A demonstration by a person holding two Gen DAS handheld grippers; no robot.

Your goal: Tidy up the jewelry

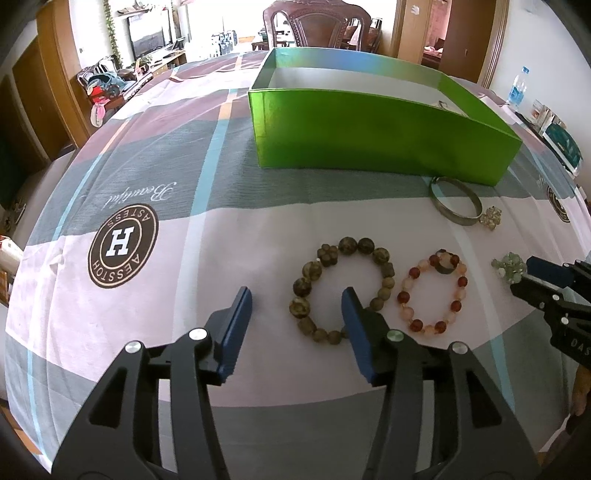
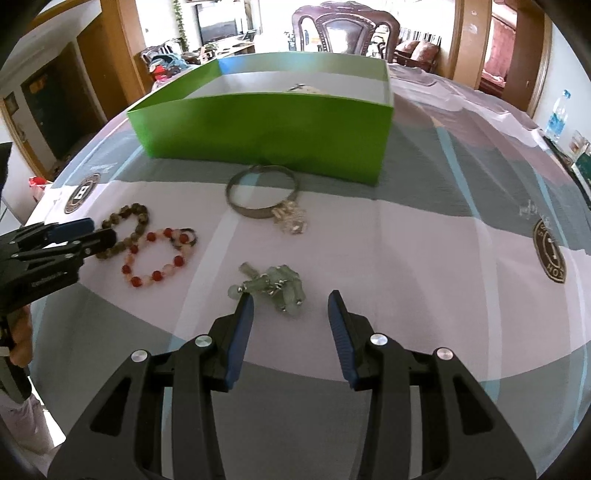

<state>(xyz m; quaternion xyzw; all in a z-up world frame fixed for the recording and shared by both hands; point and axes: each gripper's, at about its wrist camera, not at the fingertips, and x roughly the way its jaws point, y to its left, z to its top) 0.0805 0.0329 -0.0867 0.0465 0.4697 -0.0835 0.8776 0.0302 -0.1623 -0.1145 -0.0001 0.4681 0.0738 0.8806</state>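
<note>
With both your left gripper [image 1: 297,295] and right gripper [image 2: 291,299] spread wide and empty, you're at the pickup step: close the right on the green bead cluster [image 2: 277,286] just ahead between its fingers, then carry it forward to the green box [image 2: 266,122].

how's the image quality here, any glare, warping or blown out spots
Left wrist view: strong fisheye bends the green box front wall and darkens the corners; windows behind the chair are blown out. Right wrist view: same warping, overexposed background, yet the pale green bead cluster by the right tool stays sharp.
</note>
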